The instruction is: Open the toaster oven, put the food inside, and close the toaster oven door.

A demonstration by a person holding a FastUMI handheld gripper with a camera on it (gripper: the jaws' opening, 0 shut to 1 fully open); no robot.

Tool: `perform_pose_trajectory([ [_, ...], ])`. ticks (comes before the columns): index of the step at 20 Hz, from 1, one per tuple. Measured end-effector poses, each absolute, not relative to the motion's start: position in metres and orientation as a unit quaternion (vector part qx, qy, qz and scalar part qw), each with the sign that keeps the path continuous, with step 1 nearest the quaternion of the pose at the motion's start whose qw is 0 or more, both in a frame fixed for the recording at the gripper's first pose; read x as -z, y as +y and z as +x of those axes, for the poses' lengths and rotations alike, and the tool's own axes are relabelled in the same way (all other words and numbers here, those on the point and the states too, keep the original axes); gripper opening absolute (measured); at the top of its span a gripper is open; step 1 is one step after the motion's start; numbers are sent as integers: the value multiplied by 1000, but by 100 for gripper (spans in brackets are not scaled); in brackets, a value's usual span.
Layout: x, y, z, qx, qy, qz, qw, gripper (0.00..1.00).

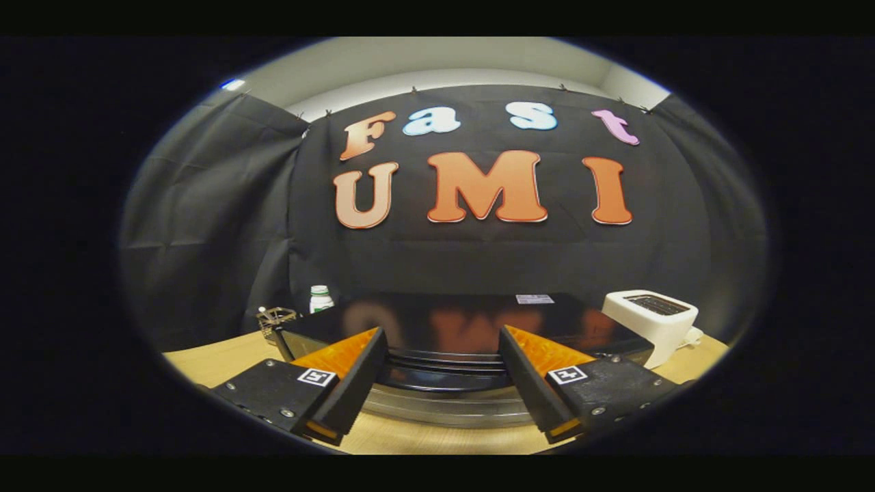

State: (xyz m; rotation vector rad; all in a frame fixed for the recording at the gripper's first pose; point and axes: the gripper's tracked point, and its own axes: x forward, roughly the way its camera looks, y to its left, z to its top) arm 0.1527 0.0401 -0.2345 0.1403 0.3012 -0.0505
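The black toaster oven (pixel 465 318) stands on the table right in front of me, and I look across its glossy flat top from just above. My gripper (pixel 441 338) is open, its two fingers spread wide over the oven's front upper edge. Between the fingers run the dark ridges of the oven's front top, with a silver bar (pixel 444 408) below them that looks like the door handle. Nothing is held between the fingers. The door's face is hidden beneath my line of sight.
A white slot toaster (pixel 653 318) stands at the oven's right. To the oven's left are a small wire basket (pixel 275 318) and a white bottle with a green cap (pixel 320 298). The wooden table (pixel 205 362) shows on both sides.
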Motion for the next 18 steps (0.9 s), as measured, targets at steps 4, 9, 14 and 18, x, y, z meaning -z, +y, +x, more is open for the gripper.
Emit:
perform_pose_trajectory([
  [4, 232, 39, 143, 27, 149, 73, 986, 84],
  [9, 229, 44, 128, 11, 154, 97, 983, 71],
  [14, 226, 53, 107, -13, 165, 89, 982, 54],
  [18, 226, 60, 77, -28, 184, 88, 979, 54],
])
